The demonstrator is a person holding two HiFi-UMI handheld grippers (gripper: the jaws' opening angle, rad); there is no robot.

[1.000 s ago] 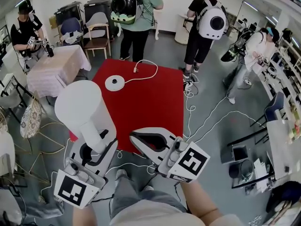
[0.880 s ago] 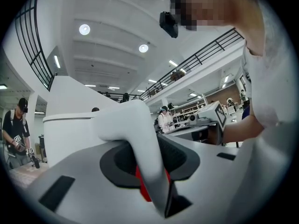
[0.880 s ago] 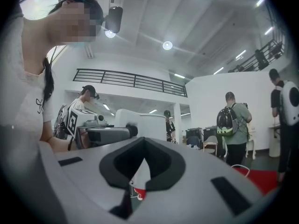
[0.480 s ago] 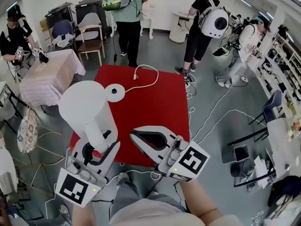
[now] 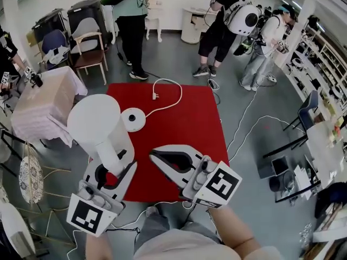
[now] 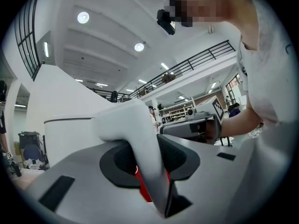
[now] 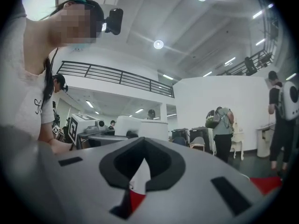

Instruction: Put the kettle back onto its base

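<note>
The jaws of the left gripper squeeze the handle of the white kettle, keeping it upright in the air near its round base on the red cloth (not on it yet). The jaws of the right gripper are closed on nothing.

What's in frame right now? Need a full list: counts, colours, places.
kettle: 1, white, held off the floor at the mat's left side
base: 1, white, round, on the mat
cord: 1, white, from the base, plug on the mat
mat: 1, red, on the floor
table: 1, pale cloth, left of the mat
wooden chair: 1, brown, beyond the table
floor cables: several, white, right of the mat
bystanders: at least 3, standing beyond the mat
left gripper: white, shut on the kettle's handle
right gripper: white, shut, empty
</note>
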